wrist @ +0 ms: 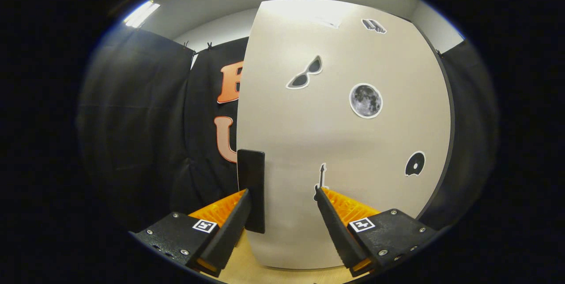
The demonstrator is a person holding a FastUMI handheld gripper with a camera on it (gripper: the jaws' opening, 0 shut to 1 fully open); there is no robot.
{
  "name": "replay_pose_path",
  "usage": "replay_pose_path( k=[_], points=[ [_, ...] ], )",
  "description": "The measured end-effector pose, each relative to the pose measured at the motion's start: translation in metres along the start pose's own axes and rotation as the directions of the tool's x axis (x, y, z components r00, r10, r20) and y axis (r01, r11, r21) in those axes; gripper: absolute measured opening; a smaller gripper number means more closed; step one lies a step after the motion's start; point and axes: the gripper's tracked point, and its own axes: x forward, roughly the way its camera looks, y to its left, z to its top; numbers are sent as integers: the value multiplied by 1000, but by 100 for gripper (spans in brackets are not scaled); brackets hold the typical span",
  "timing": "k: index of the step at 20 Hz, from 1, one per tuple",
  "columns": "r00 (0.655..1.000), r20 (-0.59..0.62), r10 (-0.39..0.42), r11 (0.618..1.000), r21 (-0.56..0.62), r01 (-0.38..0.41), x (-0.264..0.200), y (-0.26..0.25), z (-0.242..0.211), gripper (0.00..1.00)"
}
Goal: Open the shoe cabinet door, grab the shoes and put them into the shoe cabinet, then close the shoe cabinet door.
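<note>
The shoe cabinet door (353,142) looks like a smooth laminated board with a faint satin sheen, brightest near its top. Its handle (251,187) is a flat matt slab, plastic by the look. Glossy paper-like stickers (366,100) lie flat on the door. The gripper (282,195), its jaws spread apart in front of the door, has ribbed plastic fingers (220,206) on matt bodies with metal screws. The floor (265,273) below looks like pale smooth wood.

Ceiling light (141,13) at 10 o'clock; glare on cabinet door (344,142) top; dark cloth underexposed; fisheye bending edges; focus sharp.
</note>
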Motion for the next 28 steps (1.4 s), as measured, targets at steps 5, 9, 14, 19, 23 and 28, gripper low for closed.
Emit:
replay_pose_path(
  k=[5,9,14,19,23,28],
  points=[
    [997,71,-29,1000,6,29,-23,-16,33,94],
    [991,113,-71,997,14,70,-64,-37,56,94],
    [980,142,-141,990,-2,143,-125,-72,75,95],
    [966,159,-202,979,12,203,-169,-97,86,95],
    [963,153,-222,975,17,223,-193,-107,85,95],
    [951,166,-260,965,23,260,-214,-123,85,95]
  ],
)
